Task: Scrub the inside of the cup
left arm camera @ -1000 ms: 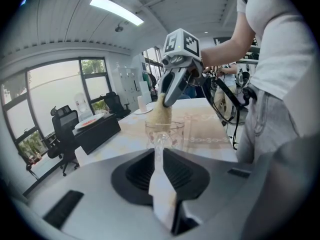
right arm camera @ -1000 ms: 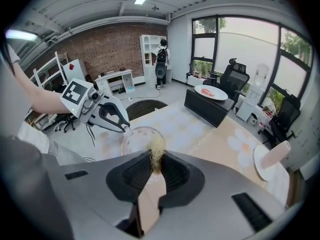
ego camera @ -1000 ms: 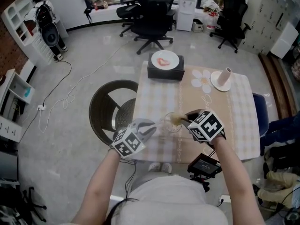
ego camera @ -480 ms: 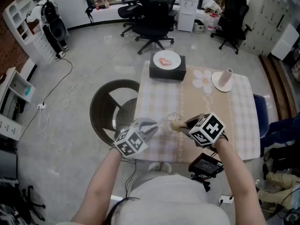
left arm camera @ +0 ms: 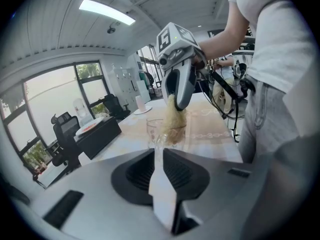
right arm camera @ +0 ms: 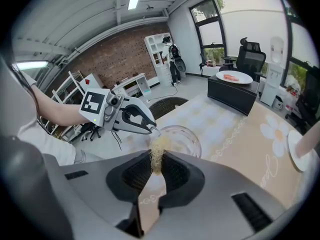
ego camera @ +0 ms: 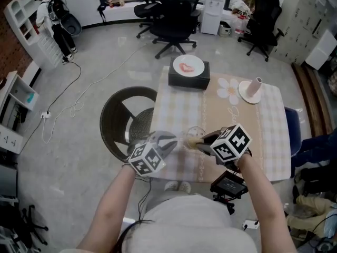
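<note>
- The clear glass cup (right arm camera: 182,140) stood on the checked surface (ego camera: 176,107), near the edge closest to the person.
- The left tongs (right arm camera: 151,130) reached the cup from its left side. Their tips were closed on the rim and pinched the glass wall between them.
- The right tongs (left arm camera: 176,104) came at the cup from its right and from above, angled steeply down. Their tips were just over the mouth and closed on a tan, fibrous scrubber (left arm camera: 172,128).
- The scrubber hung down from those tips past the rim into the cup, with its lower end inside the glass.
- So the cup sat between the two tongs, gripped at the rim by the left pair. The right pair touched it, if at all, only through the scrubber.
- The cup stood upright or nearly so, base on the cloth and mouth opening upward. Its long axis ran roughly vertical.
- A black box (ego camera: 188,80) carrying a white plate (ego camera: 188,66) lay well beyond the cup, toward the far edge of the surface.
</note>
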The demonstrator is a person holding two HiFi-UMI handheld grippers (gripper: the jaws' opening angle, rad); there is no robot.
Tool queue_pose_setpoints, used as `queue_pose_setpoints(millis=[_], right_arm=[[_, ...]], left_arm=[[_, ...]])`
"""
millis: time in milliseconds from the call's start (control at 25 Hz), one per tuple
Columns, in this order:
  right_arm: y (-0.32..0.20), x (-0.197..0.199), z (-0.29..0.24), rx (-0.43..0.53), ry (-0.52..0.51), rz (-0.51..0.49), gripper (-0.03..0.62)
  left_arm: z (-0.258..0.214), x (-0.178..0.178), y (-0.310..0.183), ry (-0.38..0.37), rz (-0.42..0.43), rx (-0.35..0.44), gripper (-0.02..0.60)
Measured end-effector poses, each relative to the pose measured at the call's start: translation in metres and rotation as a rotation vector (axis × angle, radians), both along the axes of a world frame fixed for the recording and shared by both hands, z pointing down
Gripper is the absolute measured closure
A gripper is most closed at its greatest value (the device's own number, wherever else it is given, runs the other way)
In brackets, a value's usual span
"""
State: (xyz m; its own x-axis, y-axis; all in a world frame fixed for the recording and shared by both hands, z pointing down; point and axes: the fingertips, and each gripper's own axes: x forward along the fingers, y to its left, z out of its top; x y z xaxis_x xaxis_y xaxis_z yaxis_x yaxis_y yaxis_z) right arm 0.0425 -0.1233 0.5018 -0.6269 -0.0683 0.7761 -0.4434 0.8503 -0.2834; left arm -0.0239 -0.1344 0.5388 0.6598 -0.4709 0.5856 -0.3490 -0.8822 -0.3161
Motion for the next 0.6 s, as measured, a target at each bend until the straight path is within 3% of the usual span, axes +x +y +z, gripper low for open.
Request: queue_pose_setpoints(millis=[360, 600], right_arm=[[-0.010, -0.009, 0.003, 0.022, -0.015, 0.039, 0.540], [-0.028, -0.006, 0.008, 0.106, 0.037, 0.075, 0.539]], left_arm=[[-0.002, 0.001, 0.000, -0.022, 0.005, 0.006, 0.525], [-0.003, 0.004, -0.002, -0.031, 0.016, 0.018, 0.525]])
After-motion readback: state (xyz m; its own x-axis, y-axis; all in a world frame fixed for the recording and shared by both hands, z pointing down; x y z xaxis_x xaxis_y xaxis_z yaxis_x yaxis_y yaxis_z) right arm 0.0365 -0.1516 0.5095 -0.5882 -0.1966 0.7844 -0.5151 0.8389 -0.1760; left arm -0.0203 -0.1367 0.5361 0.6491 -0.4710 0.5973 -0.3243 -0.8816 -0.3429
